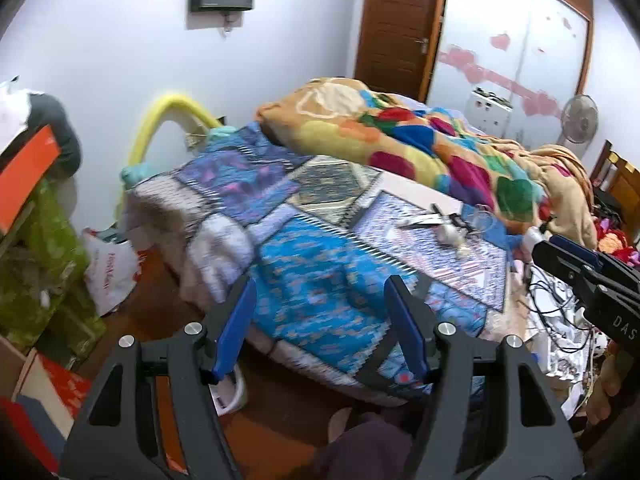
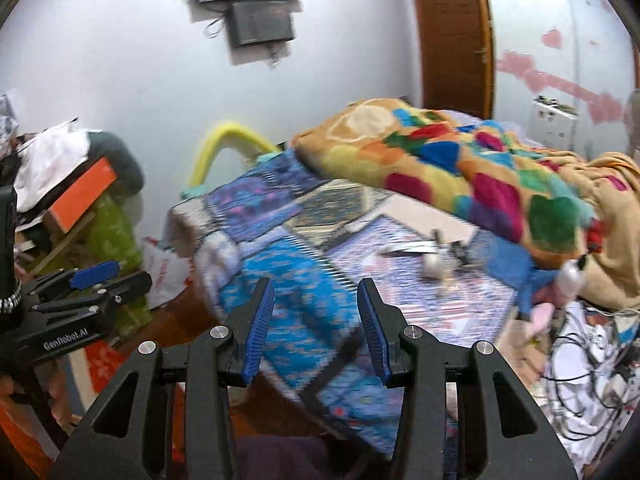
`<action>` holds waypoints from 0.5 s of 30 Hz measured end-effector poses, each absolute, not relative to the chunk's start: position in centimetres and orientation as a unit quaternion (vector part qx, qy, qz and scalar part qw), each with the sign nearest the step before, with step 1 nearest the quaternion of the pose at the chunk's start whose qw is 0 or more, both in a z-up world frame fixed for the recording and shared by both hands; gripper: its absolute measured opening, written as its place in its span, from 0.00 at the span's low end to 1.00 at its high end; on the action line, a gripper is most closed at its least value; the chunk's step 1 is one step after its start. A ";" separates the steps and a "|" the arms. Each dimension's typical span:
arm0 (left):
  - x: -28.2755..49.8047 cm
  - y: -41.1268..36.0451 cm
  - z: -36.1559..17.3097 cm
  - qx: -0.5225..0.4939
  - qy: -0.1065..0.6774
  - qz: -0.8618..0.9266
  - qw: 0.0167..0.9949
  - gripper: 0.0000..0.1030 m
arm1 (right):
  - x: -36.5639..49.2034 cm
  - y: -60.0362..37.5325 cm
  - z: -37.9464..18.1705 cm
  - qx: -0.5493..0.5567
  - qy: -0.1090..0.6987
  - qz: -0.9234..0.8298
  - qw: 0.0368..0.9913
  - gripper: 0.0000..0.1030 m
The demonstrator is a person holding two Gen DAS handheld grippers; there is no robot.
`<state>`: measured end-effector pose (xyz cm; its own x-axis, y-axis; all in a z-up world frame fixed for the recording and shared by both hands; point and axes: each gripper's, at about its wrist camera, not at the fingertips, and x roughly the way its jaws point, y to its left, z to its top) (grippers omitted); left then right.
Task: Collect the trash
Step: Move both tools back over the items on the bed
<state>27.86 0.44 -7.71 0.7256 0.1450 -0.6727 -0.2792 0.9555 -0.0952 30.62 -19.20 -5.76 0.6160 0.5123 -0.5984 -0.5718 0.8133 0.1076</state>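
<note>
Small trash lies on the bed's patchwork quilt [image 1: 320, 240]: a crumpled white wad [image 1: 448, 234] with dark scraps and clear wrap beside it. It also shows in the right wrist view [image 2: 434, 266]. My left gripper [image 1: 320, 288] is open and empty, held above the foot of the bed, short of the trash. My right gripper [image 2: 316, 292] is open and empty over the quilt [image 2: 288, 280]. Each gripper shows at the edge of the other's view, the right one [image 1: 576, 264] and the left one [image 2: 96, 276].
A colourful blanket [image 1: 420, 140] is heaped on the far side of the bed. Cables and white clutter [image 1: 560, 320] lie to the right. A white plastic bag [image 1: 110, 268] and green cloth pile [image 1: 44, 272] sit on the floor at left. A wooden door [image 1: 396, 20] is behind.
</note>
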 end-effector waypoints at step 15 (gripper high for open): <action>38.0 -7.2 -11.4 -0.060 0.384 0.036 0.921 0.64 | 37.7 -27.1 -10.0 -0.011 0.378 0.233 0.896 0.39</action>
<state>38.01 -7.23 -11.39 0.7029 0.0191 -0.7111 -0.1117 0.9902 -0.0837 37.68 -27.13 -10.02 0.6056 0.4093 -0.6824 -0.4264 0.8910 0.1560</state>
